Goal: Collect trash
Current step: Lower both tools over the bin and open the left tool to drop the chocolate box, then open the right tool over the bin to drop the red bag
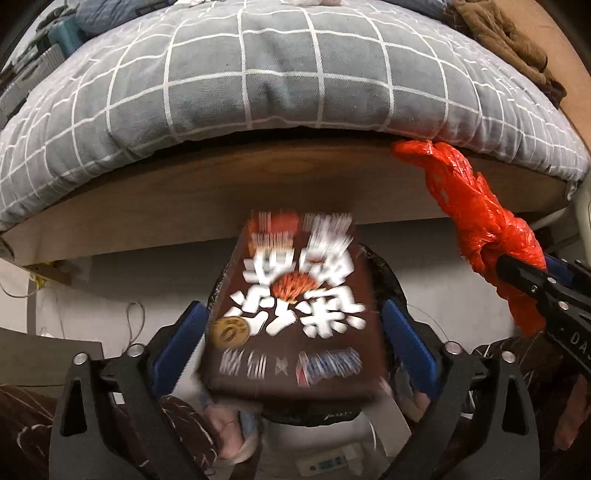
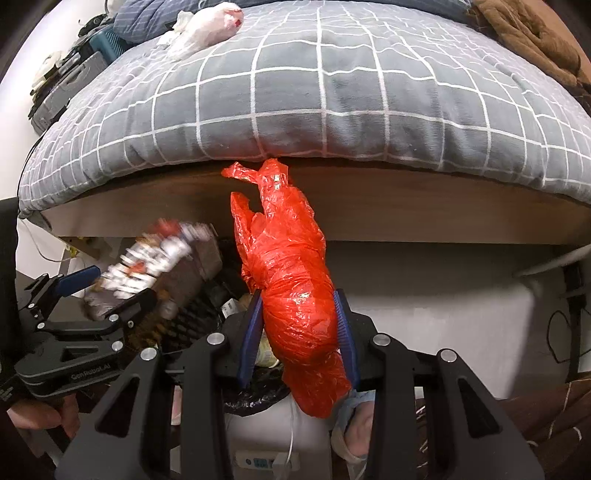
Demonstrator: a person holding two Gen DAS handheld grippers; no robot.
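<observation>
A brown snack box (image 1: 295, 317) with white lettering sits between the blue fingers of my left gripper (image 1: 291, 339), blurred by motion; the jaws are wide and I cannot see whether the pads touch it. It also shows in the right wrist view (image 2: 162, 266) at the left gripper (image 2: 103, 291). My right gripper (image 2: 299, 328) is shut on a crumpled red plastic bag (image 2: 291, 280), also seen at the right of the left wrist view (image 1: 476, 221). Below both is a bin lined with a black bag (image 2: 199, 314) holding trash.
A bed with a grey checked duvet (image 1: 280, 74) and wooden frame (image 1: 295, 184) fills the background. A white plastic bag (image 2: 207, 26) lies on the bed. Brown clothing (image 1: 506, 40) lies at the bed's right. A white power strip (image 2: 266, 461) and cables lie on the floor.
</observation>
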